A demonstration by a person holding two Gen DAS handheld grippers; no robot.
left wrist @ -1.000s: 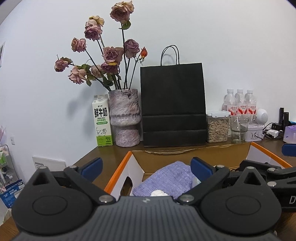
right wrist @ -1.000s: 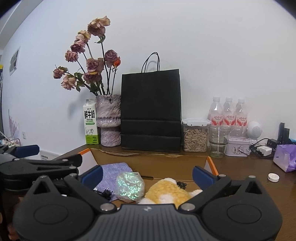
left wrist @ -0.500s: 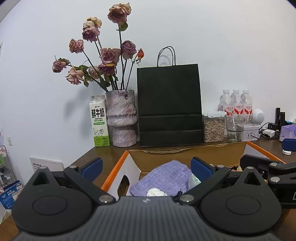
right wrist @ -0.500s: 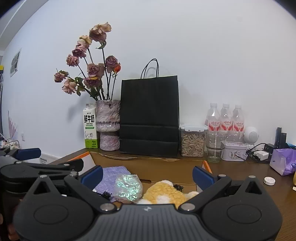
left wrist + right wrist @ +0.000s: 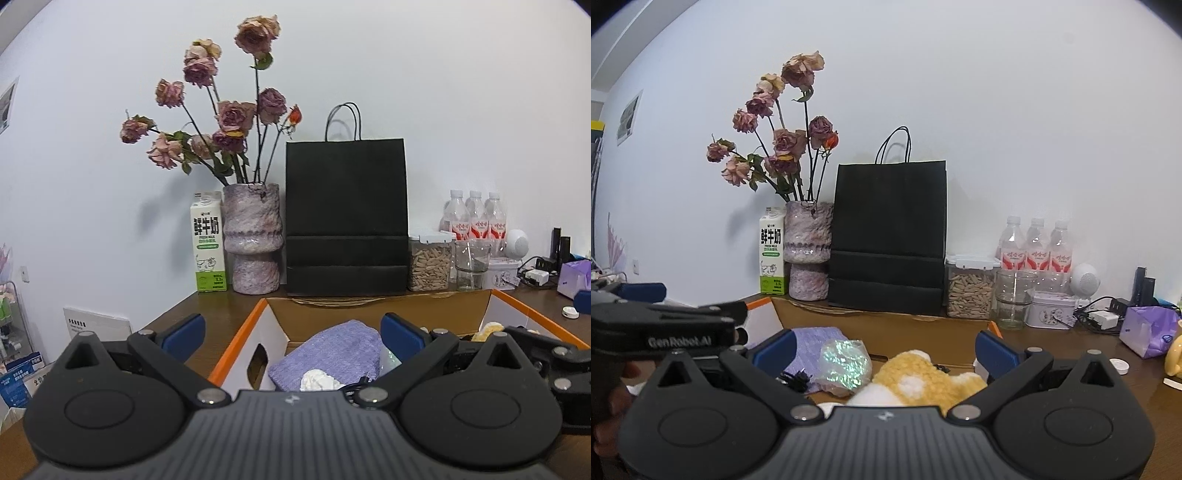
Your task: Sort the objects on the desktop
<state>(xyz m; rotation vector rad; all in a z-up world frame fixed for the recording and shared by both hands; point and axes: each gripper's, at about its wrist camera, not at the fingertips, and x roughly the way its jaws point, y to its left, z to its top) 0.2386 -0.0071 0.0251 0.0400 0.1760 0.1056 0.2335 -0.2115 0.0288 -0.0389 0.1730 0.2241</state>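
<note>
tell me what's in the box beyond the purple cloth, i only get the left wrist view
Observer: A yellow and white plush toy lies in the cardboard box, right of the purple cloth.
Operator: anything between them
Observer: Yes, a shiny iridescent packet sits between the cloth and the plush.
Operator: right gripper holding anything
Observer: No, the right gripper is open, with nothing in its fingers.
</note>
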